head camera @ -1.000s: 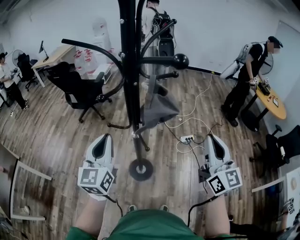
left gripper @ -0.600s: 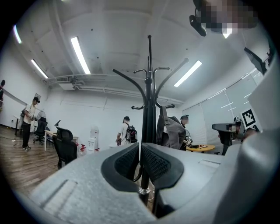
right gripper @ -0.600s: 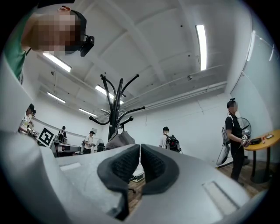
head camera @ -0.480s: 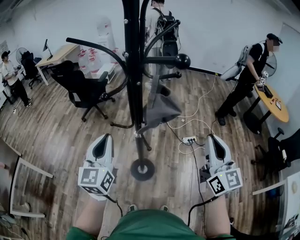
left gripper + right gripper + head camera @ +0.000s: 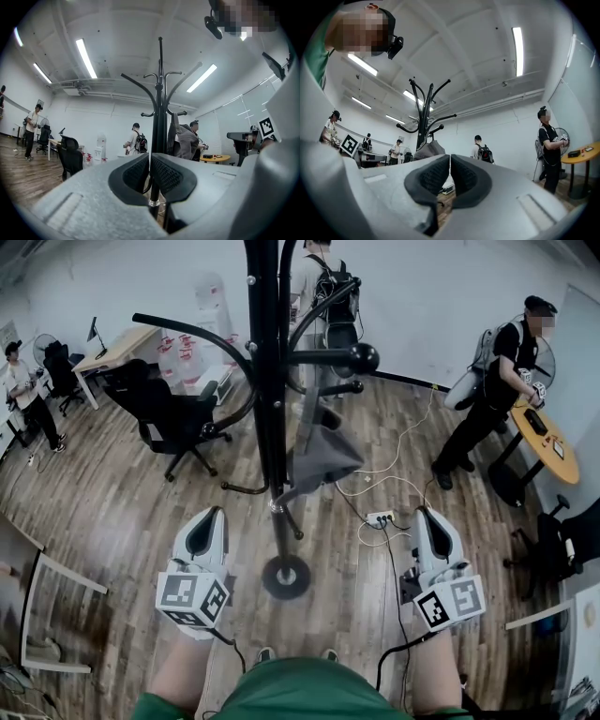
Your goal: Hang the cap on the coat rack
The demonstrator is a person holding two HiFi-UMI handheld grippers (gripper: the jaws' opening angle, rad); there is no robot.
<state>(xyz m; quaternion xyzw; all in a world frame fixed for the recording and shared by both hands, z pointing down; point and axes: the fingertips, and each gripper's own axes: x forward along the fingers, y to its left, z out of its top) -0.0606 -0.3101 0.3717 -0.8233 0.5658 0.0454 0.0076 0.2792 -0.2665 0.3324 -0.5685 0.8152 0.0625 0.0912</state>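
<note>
The left gripper (image 5: 210, 517) has its jaws pressed together on nothing, low and left of the coat rack (image 5: 265, 409) pole; the right gripper (image 5: 429, 517), to the right, is likewise closed and empty; the grey cap (image 5: 323, 457) hangs from a rack hook, farther off between them.

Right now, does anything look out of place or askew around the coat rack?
Nothing stands out. The grey cap hangs on the upright coat rack; a power strip and loose cables lie on the floor nearby.
</note>
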